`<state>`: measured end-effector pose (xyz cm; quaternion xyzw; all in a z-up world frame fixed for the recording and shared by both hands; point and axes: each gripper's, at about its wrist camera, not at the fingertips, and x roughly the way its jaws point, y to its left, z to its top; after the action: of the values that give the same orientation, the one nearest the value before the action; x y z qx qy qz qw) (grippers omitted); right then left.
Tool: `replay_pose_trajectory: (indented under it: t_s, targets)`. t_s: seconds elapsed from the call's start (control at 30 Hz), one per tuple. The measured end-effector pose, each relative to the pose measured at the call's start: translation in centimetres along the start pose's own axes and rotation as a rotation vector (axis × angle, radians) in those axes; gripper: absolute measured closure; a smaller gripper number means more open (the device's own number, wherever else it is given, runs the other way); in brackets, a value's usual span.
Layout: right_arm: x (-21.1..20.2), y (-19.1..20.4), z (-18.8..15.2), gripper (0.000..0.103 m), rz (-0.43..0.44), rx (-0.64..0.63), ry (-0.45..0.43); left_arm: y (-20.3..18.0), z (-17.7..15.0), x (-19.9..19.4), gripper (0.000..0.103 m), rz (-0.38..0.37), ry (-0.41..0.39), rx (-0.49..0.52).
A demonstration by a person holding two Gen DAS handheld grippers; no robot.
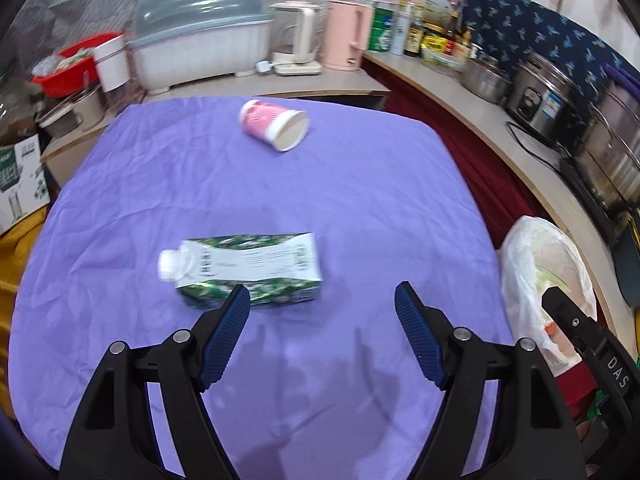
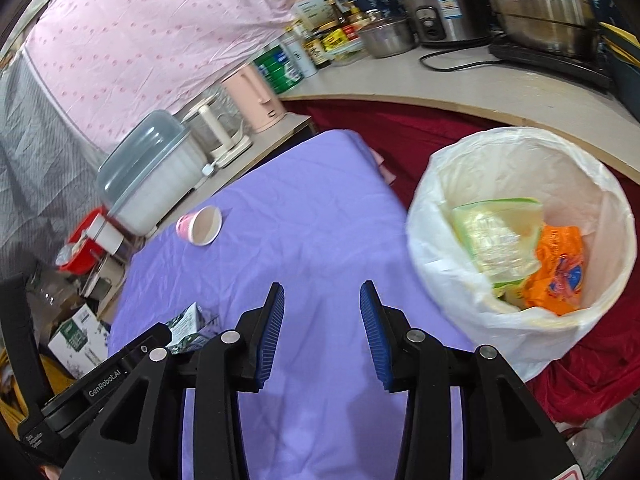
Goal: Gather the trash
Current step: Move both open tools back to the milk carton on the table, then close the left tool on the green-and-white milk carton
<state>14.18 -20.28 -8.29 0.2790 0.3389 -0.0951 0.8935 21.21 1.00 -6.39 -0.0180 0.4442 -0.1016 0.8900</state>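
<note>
A green-and-white drink carton (image 1: 244, 268) with a white cap lies on its side on the purple tablecloth (image 1: 360, 208). A pink paper cup (image 1: 274, 123) lies tipped over farther back. My left gripper (image 1: 322, 300) is open and empty, just short of the carton. My right gripper (image 2: 322, 300) is open and empty over the cloth's right part, left of the white-lined trash bin (image 2: 448, 256). The bin holds a green wrapper (image 2: 496, 240) and an orange wrapper (image 2: 560, 272). In the right wrist view the cup (image 2: 200, 225) and a corner of the carton (image 2: 188, 324) show.
A counter behind holds a grey-lidded dish box (image 1: 200, 44), a clear kettle (image 1: 298, 40), a pink kettle (image 1: 346, 36) and several jars. Steel pots (image 1: 560, 100) line the right counter. A red basin (image 1: 76, 68) and a cardboard box (image 1: 20, 184) stand at the left. Red cloth (image 2: 400, 136) lies below.
</note>
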Motion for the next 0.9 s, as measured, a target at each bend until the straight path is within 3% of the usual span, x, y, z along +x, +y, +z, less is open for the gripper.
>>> replay_pose_trajectory:
  t_s: [0.13, 0.37, 0.7, 0.9]
  targets:
    - [1.4, 2.4, -0.9, 0.064, 0.023, -0.032, 0.031, 3.5, 0.0, -0.3, 0.032, 0.028, 0.0, -0.049]
    - [4.1, 6.7, -2.4, 0.064, 0.065, -0.095, 0.089, 8.2, -0.3, 0.0, 0.023, 0.056, 0.014, -0.132]
    - [6.1, 8.7, -2.8, 0.064, 0.067, -0.122, 0.122, 12.6, 0.0, 3.4, 0.02, -0.059, 0.068, -0.318]
    - [7.5, 8.6, -2.5, 0.064, 0.057, -0.117, 0.135, 12.9, 0.4, 5.5, 0.021, -0.094, 0.085, -0.352]
